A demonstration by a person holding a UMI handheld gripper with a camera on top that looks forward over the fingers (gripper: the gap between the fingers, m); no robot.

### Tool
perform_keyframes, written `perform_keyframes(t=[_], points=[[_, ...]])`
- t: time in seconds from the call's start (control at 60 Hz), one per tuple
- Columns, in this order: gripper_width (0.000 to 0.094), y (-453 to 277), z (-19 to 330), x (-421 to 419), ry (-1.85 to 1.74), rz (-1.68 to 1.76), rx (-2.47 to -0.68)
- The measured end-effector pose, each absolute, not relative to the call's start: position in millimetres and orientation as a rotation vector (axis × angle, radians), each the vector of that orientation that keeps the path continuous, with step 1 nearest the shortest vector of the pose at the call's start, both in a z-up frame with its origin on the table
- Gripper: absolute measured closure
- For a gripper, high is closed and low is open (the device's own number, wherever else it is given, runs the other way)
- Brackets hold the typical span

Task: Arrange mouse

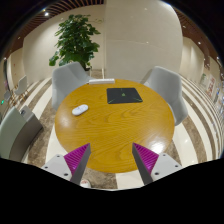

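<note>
A white mouse [79, 108] lies on the left part of a round wooden table [110, 130]. A black mouse pad [124, 95] lies on the far side of the table, to the right of the mouse. My gripper [112, 158] is held above the table's near edge, well short of the mouse. Its two fingers [72, 158] with magenta pads stand wide apart, with nothing between them.
Grey chairs stand around the table: one at the far left [66, 78], one at the right [166, 85], one at the near left [16, 130]. A potted plant [76, 38] stands behind. A marble floor [100, 176] shows below the table edge.
</note>
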State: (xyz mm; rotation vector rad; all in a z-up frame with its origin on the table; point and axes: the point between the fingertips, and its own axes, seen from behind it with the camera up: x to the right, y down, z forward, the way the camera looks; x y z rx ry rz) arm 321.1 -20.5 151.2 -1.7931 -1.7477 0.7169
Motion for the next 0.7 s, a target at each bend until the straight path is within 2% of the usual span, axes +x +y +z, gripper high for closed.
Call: perform_keyframes(t=[0.133,0.7], points=[[0.0058,-36,145,317,-1.786,0.736,-1.78],[0.0059,-182,110,288,-1.966,0.859,-1.643]])
